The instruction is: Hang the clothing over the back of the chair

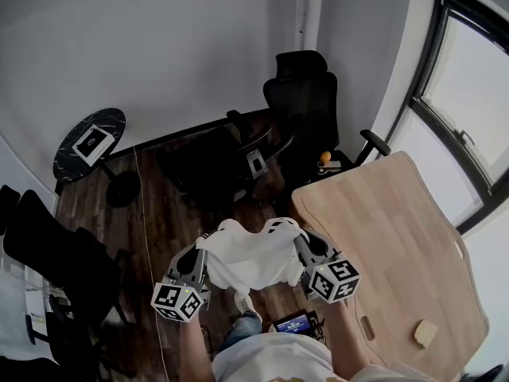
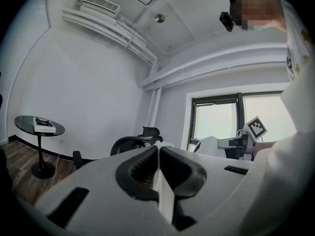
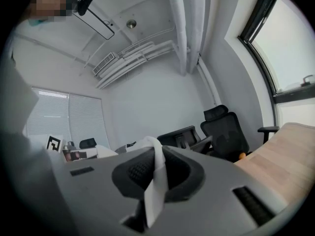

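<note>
A white piece of clothing [image 1: 253, 257] hangs stretched between my two grippers, held level in front of the person. My left gripper [image 1: 213, 238] is shut on its left edge, and a strip of white cloth [image 2: 160, 191] shows pinched between the jaws. The right gripper [image 1: 293, 231] is shut on the other edge, with a fold of cloth [image 3: 156, 181] sticking out of the jaws. A black office chair [image 1: 211, 161] stands ahead on the wooden floor, its back toward me. A second, taller black chair [image 1: 302, 102] stands behind it by the wall.
A light wooden table [image 1: 398, 245] fills the right side, with a small block [image 1: 425, 334] near its front. A round dark side table [image 1: 89, 143] stands at the far left. More dark chairs [image 1: 48, 253] sit at the left edge. A window [image 1: 469, 110] runs along the right wall.
</note>
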Available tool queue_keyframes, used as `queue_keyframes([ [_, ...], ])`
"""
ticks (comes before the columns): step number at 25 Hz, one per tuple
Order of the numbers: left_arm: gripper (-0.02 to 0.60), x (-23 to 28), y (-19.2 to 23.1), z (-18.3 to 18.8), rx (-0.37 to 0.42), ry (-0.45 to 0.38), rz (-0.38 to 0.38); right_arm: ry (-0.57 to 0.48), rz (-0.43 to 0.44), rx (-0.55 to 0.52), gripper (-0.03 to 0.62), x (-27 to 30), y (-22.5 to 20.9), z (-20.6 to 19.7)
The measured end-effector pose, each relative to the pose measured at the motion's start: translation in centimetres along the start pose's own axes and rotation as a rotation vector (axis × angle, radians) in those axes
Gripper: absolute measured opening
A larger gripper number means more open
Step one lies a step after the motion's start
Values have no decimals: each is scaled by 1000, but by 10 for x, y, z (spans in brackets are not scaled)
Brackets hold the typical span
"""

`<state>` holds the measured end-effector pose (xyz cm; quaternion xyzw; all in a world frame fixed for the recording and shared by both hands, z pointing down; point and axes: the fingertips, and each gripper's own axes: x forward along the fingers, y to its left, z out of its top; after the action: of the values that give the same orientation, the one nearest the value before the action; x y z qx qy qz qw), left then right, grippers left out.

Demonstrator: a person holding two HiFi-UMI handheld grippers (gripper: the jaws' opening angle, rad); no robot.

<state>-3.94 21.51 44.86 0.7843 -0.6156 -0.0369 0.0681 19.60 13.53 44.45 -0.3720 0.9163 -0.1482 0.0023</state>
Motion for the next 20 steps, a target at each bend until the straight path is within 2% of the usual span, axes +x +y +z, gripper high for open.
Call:
queue_keyframes([
  [6, 23, 36, 27, 6, -1, -21, -37, -5, -12, 28, 29, 37, -14, 12],
  [13, 23, 115, 95, 25, -8, -41, -111, -27, -12, 10, 29, 114, -35, 37],
  [20, 23, 181, 148, 30, -39, -41, -187, -36, -61, -11, 29, 178, -56, 52],
])
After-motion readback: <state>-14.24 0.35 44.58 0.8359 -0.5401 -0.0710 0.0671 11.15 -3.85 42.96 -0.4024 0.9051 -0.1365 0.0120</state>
